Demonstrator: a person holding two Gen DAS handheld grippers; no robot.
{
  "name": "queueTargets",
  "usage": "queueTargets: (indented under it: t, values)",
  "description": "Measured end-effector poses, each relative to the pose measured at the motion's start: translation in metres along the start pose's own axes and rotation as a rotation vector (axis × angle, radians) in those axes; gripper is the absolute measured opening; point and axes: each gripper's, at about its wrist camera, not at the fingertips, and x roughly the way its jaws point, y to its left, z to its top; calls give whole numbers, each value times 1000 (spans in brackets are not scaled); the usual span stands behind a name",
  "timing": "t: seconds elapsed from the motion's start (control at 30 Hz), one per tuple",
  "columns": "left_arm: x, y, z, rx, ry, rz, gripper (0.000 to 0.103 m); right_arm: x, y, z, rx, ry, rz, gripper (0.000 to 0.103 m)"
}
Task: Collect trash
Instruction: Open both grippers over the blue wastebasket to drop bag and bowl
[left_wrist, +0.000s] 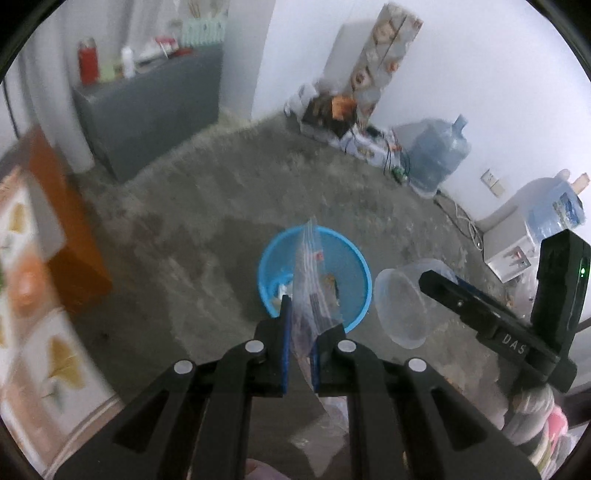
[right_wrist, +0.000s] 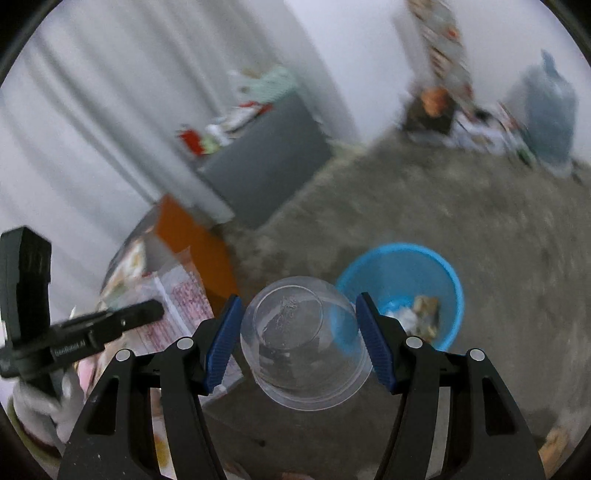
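A round blue bin (left_wrist: 354, 266) stands on the grey floor with scraps of trash (left_wrist: 282, 290) at its bottom. My left gripper (left_wrist: 300, 332) is shut on a clear plastic bag (left_wrist: 314, 273) that sticks up over the bin's near side. To its right, my right gripper (left_wrist: 437, 284) carries a clear plastic cup (left_wrist: 402, 302) beside the bin. In the right wrist view the cup (right_wrist: 304, 343) sits gripped between the blue pads of my right gripper (right_wrist: 303, 343), bottom facing the camera, with the bin (right_wrist: 447, 273) just beyond it to the right. The left gripper (right_wrist: 110, 321) shows at far left.
A table edge with an orange side (left_wrist: 74, 236) and a patterned cloth (left_wrist: 22, 295) lies at left. A grey cabinet (left_wrist: 155, 118) with bottles stands at the back. Water jugs (left_wrist: 439, 151) and boxes (left_wrist: 332, 118) line the far wall.
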Motion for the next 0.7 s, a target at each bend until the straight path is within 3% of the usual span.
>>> queueTargets:
  t: [0.2, 0.27, 0.37, 0.53, 0.7]
  values:
    - [78, -12, 25, -35, 56, -13, 10, 52, -49, 19, 152, 15, -71, 61]
    - [109, -10, 35, -81, 116, -36, 32, 68, -65, 22, 194, 15, -94, 64]
    - [134, -9, 41, -126, 140, 21, 40, 94, -83, 21, 232, 35, -117, 68]
    - [119, -16, 39, -66, 100, 30, 49, 92, -92, 5, 238, 46, -94, 69]
    - [85, -7, 34, -79, 60, 9, 50, 68, -84, 3, 192, 15, -70, 69]
